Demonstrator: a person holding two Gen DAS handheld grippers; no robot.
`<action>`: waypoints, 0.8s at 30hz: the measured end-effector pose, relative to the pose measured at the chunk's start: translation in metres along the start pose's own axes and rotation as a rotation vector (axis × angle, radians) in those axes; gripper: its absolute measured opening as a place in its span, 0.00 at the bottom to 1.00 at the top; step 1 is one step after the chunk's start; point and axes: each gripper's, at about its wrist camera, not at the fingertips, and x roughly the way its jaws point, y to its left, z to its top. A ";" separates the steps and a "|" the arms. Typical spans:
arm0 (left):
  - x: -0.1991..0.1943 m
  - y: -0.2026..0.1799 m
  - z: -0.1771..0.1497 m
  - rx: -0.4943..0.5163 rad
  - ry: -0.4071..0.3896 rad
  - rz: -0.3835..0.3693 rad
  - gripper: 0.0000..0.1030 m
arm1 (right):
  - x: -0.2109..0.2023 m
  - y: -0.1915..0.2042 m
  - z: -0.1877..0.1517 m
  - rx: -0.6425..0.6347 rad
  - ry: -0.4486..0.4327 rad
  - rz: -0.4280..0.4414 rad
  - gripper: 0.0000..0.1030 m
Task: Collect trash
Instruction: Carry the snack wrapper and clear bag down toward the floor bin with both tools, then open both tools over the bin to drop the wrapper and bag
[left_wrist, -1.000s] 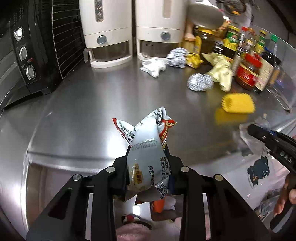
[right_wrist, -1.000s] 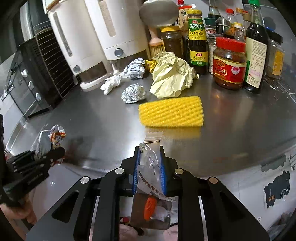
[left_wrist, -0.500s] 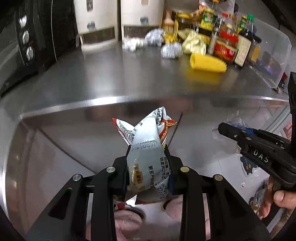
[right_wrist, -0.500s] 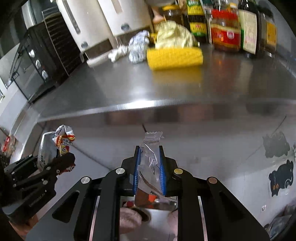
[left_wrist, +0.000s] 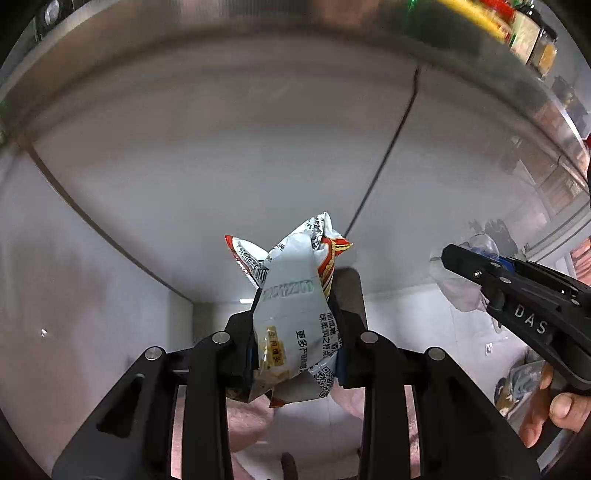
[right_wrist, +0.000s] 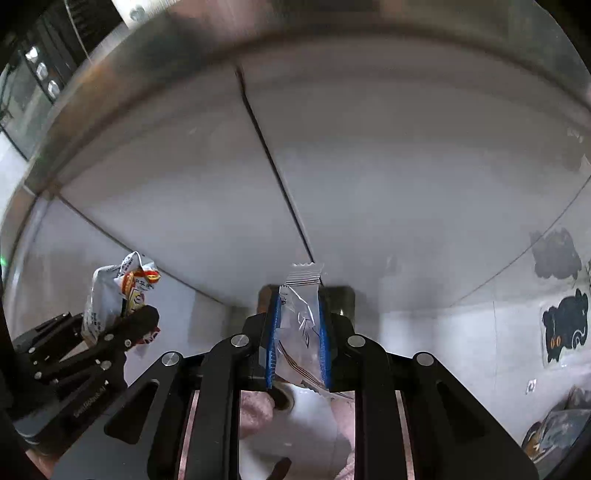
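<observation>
My left gripper (left_wrist: 297, 332): two black fingers (left_wrist: 236, 347), closed on one crumpled snack wrapper (left_wrist: 295, 302), white with red and yellow print, held at centre frame with its crushed top pointing up. My right gripper (right_wrist: 297, 336): two fingers with blue pads (right_wrist: 273, 339), closed on one clear plastic sachet (right_wrist: 301, 314), its serrated end standing above the tips at centre frame. Trash in hand, counted: two pieces, one per gripper.

In the left wrist view my right gripper (left_wrist: 448, 254) enters from the right edge, with my right hand (left_wrist: 557, 410) on its handle at lower right. In the right wrist view my left gripper (right_wrist: 147, 317) sits at lower left, the snack wrapper (right_wrist: 114, 295) rising from it. The two grippers are near each other but apart.

Behind both: two grey cabinet doors (left_wrist: 221, 155), split by one dark vertical seam that runs from upper centre down to the fingers. The steel edge of the surface (left_wrist: 258, 29) arcs across the top of each frame; bottles (left_wrist: 532, 40) show, blurred, at upper right of the left view. Two black cat stickers (right_wrist: 565, 325) sit at the right edge of the right view.

Below the fingers lies pale floor (right_wrist: 306, 424), with pink slippers (right_wrist: 255, 410) at lower centre. Between fingers and cabinet doors the space is open.
</observation>
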 end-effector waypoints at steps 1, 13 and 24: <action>0.010 0.001 -0.004 -0.003 0.015 -0.006 0.28 | 0.008 -0.001 -0.003 0.003 0.013 0.005 0.19; 0.101 0.012 -0.029 0.005 0.156 -0.041 0.28 | 0.090 -0.015 -0.020 0.049 0.131 -0.001 0.19; 0.155 0.007 -0.027 0.002 0.245 -0.026 0.30 | 0.138 -0.023 -0.022 0.086 0.205 -0.029 0.22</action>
